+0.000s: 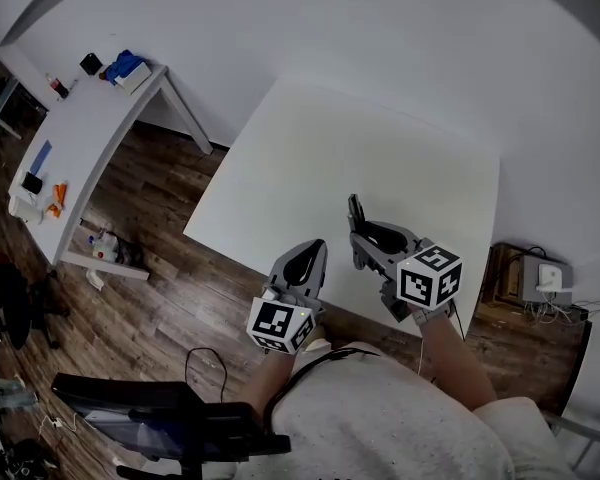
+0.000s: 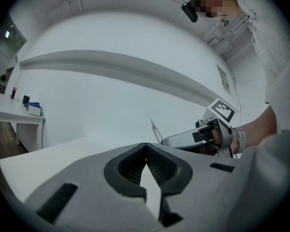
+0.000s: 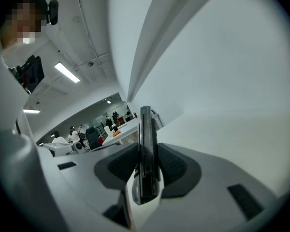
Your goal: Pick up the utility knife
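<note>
The utility knife point(image 1: 355, 215) is a slim dark bar, held on end just above the near part of the white table point(image 1: 380, 158). My right gripper point(image 1: 359, 240) is shut on its lower half. In the right gripper view the knife point(image 3: 145, 127) stands between the two dark pads point(image 3: 171, 164) and sticks out past them. From the left gripper view its thin tip point(image 2: 155, 129) rises from the right gripper point(image 2: 183, 139). My left gripper point(image 1: 315, 252) hovers at the table's front edge, left of the right one. Its jaws point(image 2: 146, 151) meet at the tips with nothing between them.
A long white desk point(image 1: 85, 133) with small items stands at the left on the wooden floor. A dark chair point(image 1: 155, 413) is at the lower left. A box with cables point(image 1: 545, 278) sits on the floor right of the table. White walls close off the far side.
</note>
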